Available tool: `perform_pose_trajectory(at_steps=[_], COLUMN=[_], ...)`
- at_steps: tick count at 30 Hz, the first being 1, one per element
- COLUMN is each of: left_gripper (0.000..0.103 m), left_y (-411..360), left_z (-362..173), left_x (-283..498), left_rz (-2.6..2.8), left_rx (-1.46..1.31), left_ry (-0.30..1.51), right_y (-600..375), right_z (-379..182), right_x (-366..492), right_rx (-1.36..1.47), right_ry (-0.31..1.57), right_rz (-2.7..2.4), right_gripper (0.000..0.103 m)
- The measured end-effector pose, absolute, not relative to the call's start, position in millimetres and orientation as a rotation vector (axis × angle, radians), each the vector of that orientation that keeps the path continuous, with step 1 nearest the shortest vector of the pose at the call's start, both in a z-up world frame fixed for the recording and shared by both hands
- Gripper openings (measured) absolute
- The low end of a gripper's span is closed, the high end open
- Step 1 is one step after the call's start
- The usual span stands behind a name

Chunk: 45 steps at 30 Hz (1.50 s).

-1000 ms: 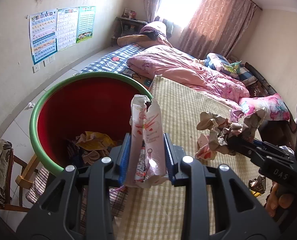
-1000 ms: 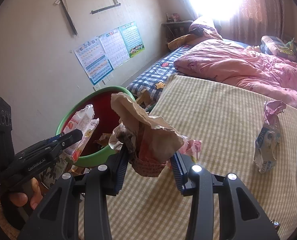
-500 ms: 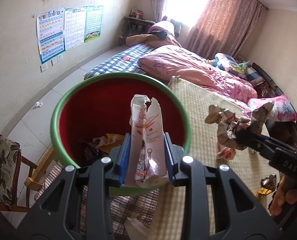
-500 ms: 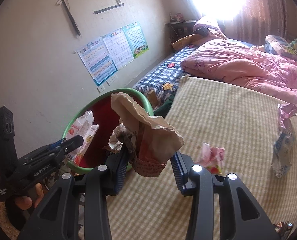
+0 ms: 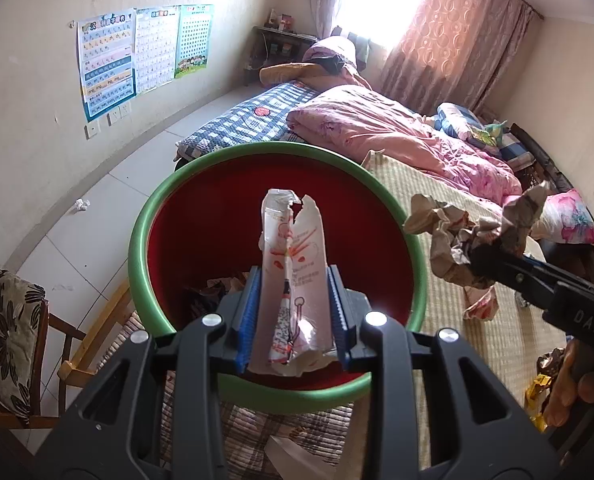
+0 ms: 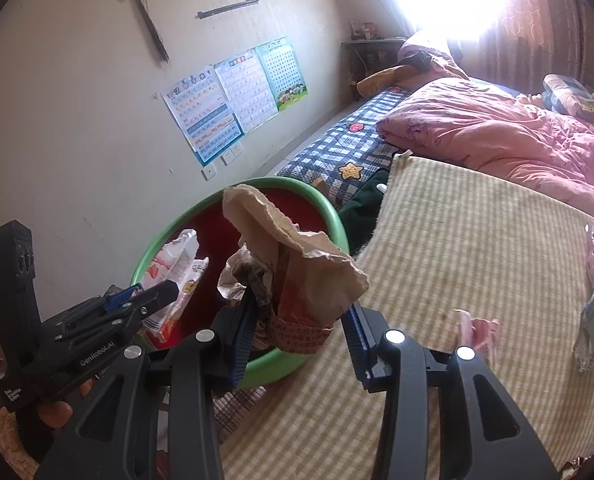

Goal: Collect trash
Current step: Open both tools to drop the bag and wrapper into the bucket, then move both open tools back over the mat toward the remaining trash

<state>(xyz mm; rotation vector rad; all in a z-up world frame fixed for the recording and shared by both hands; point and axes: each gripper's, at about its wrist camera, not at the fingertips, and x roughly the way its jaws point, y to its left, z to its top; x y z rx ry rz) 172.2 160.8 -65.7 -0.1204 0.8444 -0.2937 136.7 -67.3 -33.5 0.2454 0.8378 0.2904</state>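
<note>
My left gripper [image 5: 292, 312] is shut on a white and red snack wrapper [image 5: 293, 280] and holds it upright over the red bin with a green rim [image 5: 153, 216]. In the right wrist view the left gripper [image 6: 157, 296] holds the wrapper [image 6: 177, 264] over the bin [image 6: 333, 216]. My right gripper [image 6: 299, 328] is shut on a crumpled brown paper bag [image 6: 297, 264] at the bin's right edge. The bag also shows in the left wrist view [image 5: 465, 228]. Some trash lies at the bin's bottom [image 5: 225, 284].
The bin stands beside a bed with a yellow checked mat [image 6: 477, 240]. A pink wrapper [image 6: 477, 328] and a crumpled packet [image 6: 593, 320] lie on the mat. A pink quilt [image 5: 397, 136] lies farther back. A wooden chair [image 5: 13, 320] stands left of the bin.
Both grippers moved left toward the bin. The wrapper is now above the bin's middle, and the paper bag has reached the bin's right rim.
</note>
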Motion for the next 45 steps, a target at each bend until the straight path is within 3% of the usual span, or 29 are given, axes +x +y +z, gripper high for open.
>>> perform_pose_trajectory(at_steps=[13,14,17,30,45], left_gripper=[0.033,0.04,0.059,0.063,0.068], left_y=[171.0,170.7,173.0,147.1,40.3], left_z=[-72.5,-72.3,-71.8,-63.7,-60.0], left_x=[190.8,191.8,193.0,177.9,107.4], left_rz=[-0.275,-0.265,-0.253,-0.272,-0.377], left_rx=[-0.089,-0.08,-0.086,-0.072,-0.031], left_ry=[0.848,0.842,0.827,0.819,0.827], right_y=[-46.6,-45.8,-45.9,-83.4,-222.7], right_z=[-35.7,-36.3,-38.3,-29.8,-43.6], right_x=[160.0,161.2,162.3,133.1,31.5], right_rx=[0.234,0.237,0.254,0.267,0.332], right_ry=[0.851,0.852,0.854,0.825,0.834], right_rz=[0.302,0.303,0.307,0.256,0.067], right_gripper=[0.044,0.05,0.057,0.063,0.063])
